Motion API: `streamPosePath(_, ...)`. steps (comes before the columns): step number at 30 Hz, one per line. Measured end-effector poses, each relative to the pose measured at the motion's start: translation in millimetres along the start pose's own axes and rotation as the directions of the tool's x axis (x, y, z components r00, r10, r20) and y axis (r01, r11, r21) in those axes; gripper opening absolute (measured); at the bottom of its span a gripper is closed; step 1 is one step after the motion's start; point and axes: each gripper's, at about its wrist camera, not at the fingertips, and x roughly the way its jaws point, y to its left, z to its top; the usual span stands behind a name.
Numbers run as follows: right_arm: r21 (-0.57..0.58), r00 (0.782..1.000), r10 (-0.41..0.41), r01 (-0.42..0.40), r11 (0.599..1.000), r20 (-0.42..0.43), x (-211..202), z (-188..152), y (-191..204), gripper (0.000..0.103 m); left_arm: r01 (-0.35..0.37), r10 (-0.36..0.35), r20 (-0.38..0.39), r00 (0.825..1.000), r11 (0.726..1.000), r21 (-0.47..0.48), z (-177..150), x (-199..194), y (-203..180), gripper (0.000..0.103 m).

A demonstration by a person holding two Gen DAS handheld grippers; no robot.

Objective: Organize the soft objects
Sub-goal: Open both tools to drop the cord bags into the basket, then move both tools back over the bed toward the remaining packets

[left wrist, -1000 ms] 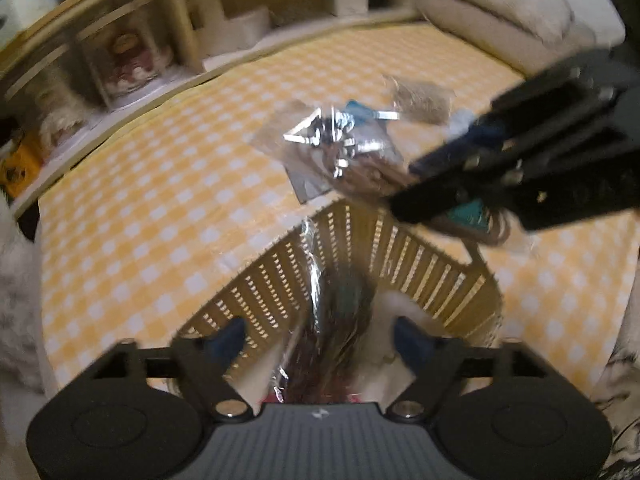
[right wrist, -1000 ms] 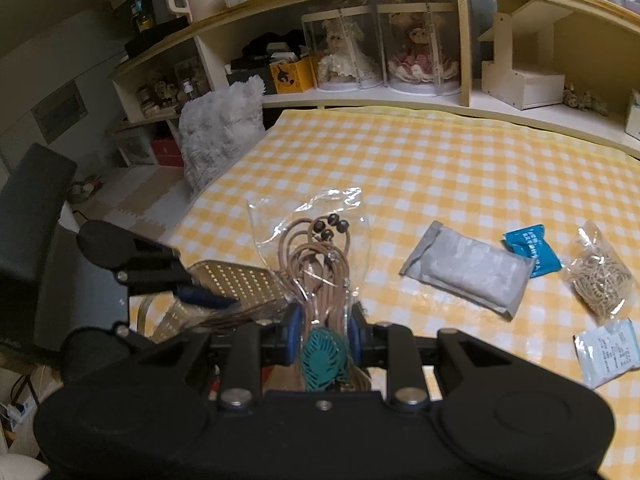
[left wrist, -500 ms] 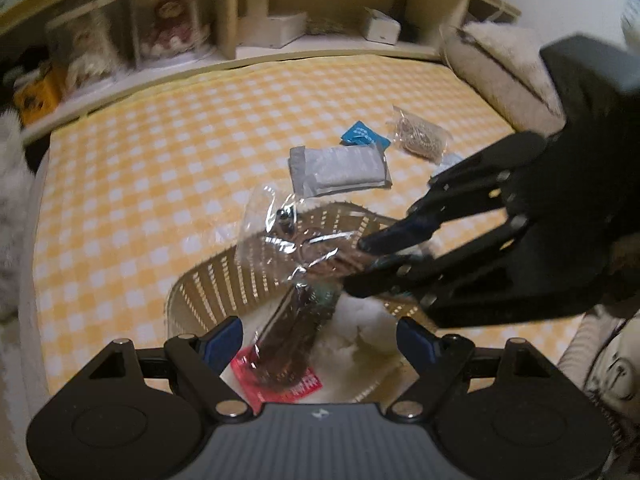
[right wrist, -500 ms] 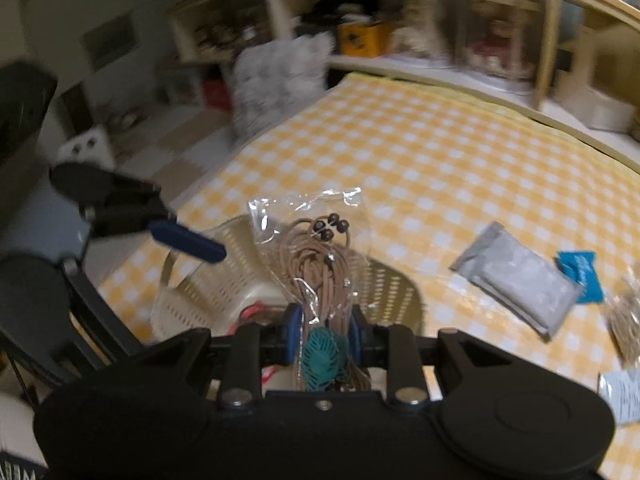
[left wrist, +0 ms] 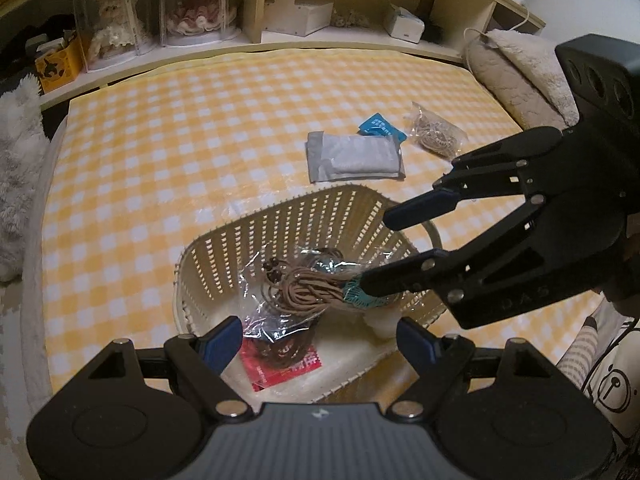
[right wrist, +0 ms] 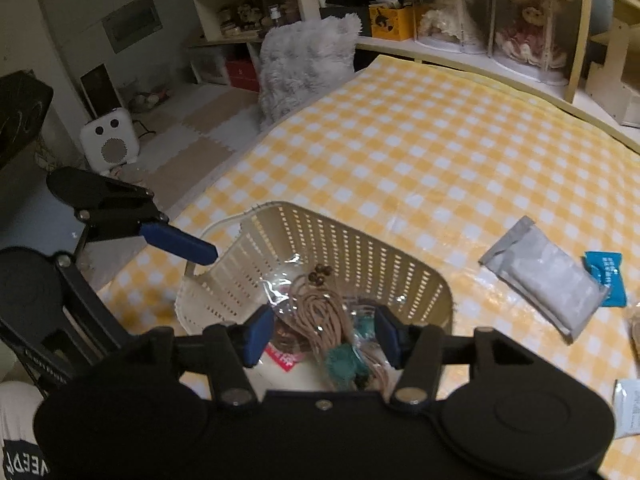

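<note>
Right gripper (right wrist: 322, 334) sits over the cream slotted basket (left wrist: 280, 232), and its jaws are opening. The clear bag of tan cord (right wrist: 320, 312) with the teal tassel lies between the blue pads, which no longer press on it. The bag sits inside the basket on top of a red packet (left wrist: 286, 362), toward the 6 o'clock wall in the right wrist view.

Left gripper (left wrist: 320, 338) is spread wide with nothing between its fingers, hovering at the basket's near rim. In the left wrist view the right gripper comes in from 3 o'clock across the basket's far rim.

The basket stands near the edge of the yellow checked cloth (left wrist: 160, 140), with floor mats just past it at 9 o'clock in the right wrist view. Lots of bare cloth from 10 to 12 o'clock. From 1 to 2 o'clock in the left view lie a grey pouch (left wrist: 354, 156), a blue packet (left wrist: 380, 126) touching it, and a bag of rubber bands (left wrist: 434, 136).
</note>
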Motion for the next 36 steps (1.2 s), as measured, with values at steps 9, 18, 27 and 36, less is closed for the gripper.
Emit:
streamPosePath(9,0.019,1.0,-0.014,0.014,1.0,-0.018,-11,-5,-1,0.056,0.001,-0.001,-0.008,1.0,1.0,0.016,2,-1,-8,0.085)
streamPosePath(18,0.037,1.0,-0.021,0.021,0.999,0.014,-40,-13,1,0.068,-0.05,0.05,0.012,0.999,0.999,0.001,1,-10,-9,0.095)
streamPosePath(27,0.052,0.995,-0.063,0.059,0.997,0.081,-78,-24,3,0.081,-0.085,0.09,0.078,0.993,0.994,-0.065,2,-35,-15,0.101)
streamPosePath(36,0.097,0.978,-0.113,0.097,0.991,0.178,-116,-34,1,0.101,-0.075,0.09,0.175,0.98,0.993,-0.092,8,-59,-39,0.103)
